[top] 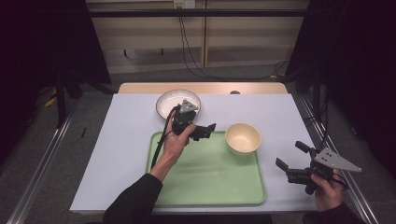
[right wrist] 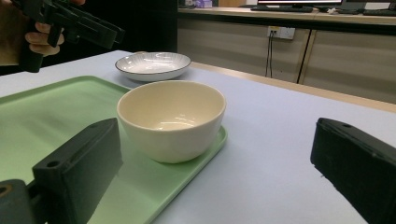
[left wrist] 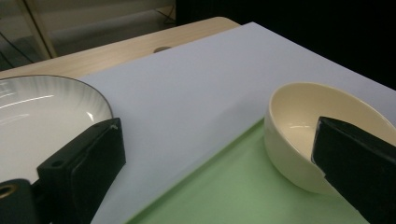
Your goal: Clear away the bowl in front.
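Jaws of the left gripper [top: 208, 131] spread wide and empty, above the far edge of the green tray [top: 205, 179], the white dark-rimmed plate [top: 164, 103] just behind on the bench [top: 126, 121]. Cream bowl [top: 242, 138]: plain, glossy, upright, empty, in the tray's far right corner, unobstructed. Right gripper [top: 292, 162]: jaws wide, empty, over bare bench beside the tray, facing the bowl.

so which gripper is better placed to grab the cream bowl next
Probably left: the left gripper hangs open just beside the cream bowl on the green tray, while the right gripper sits farther off.
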A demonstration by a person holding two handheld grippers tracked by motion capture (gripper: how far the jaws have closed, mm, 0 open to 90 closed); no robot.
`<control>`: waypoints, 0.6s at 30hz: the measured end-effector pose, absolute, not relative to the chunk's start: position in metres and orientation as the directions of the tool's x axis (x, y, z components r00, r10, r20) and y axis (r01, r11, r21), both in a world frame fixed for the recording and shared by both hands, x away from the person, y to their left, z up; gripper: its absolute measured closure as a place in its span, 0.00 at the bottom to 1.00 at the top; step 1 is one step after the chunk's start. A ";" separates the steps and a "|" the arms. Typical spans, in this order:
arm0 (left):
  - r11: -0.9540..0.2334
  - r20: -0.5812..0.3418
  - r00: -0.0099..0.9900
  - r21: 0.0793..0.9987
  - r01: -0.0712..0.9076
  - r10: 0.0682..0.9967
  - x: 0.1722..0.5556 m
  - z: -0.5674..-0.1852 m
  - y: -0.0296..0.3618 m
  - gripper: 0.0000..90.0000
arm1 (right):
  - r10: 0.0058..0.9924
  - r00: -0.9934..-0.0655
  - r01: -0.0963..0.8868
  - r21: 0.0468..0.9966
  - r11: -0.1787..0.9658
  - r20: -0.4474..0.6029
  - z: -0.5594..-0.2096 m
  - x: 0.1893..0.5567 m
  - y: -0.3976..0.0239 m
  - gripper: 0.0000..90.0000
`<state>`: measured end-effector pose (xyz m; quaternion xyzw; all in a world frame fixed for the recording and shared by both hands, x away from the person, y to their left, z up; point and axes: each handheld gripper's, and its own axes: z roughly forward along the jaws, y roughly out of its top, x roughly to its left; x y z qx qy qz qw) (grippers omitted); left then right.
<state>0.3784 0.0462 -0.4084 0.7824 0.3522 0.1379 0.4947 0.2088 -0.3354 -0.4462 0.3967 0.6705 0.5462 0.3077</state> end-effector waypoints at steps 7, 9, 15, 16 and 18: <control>-0.250 -0.117 0.689 0.878 0.409 0.716 0.373 -0.405 0.064 0.03 | 0.868 -0.497 0.193 0.977 0.090 0.018 -0.446 0.209 -0.336 0.02; -0.242 -0.111 0.677 0.882 0.405 0.728 0.371 -0.404 0.069 0.03 | 0.869 -0.495 0.196 0.977 0.088 0.021 -0.446 0.209 -0.335 0.02; -0.229 -0.109 0.659 0.886 0.404 0.744 0.365 -0.402 0.084 0.03 | 0.868 -0.495 0.196 0.977 0.089 0.021 -0.446 0.209 -0.335 0.02; -0.229 -0.109 0.659 0.886 0.404 0.744 0.365 -0.402 0.084 0.03 | 0.869 -0.495 0.192 0.977 0.091 0.016 -0.446 0.209 -0.336 0.02; -0.221 -0.109 0.652 0.888 0.403 0.751 0.363 -0.402 0.089 0.03 | 0.868 -0.497 0.194 0.977 0.089 0.019 -0.446 0.209 -0.335 0.02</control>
